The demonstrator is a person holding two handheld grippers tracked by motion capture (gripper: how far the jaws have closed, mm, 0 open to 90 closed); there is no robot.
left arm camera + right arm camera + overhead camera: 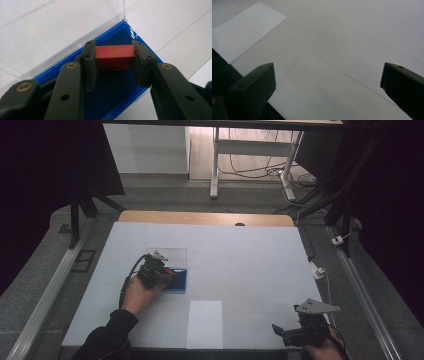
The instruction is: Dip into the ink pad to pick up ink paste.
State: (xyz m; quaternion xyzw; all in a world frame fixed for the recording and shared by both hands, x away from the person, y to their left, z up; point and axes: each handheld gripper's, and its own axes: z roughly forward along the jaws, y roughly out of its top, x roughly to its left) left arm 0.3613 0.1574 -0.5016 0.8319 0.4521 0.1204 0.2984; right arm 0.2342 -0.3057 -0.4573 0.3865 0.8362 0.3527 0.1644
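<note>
Left gripper [113,56] jaws clamp a red block [113,57]; right gripper [327,82] jaws gape empty.

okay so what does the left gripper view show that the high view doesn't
Left gripper view: gold mark on the red block, and the left gripper with its pads pressed on the block's two ends. High view: the white sheet, the right gripper with open jaws, and the floor. Both: the blue tray and its clear lid.
</note>
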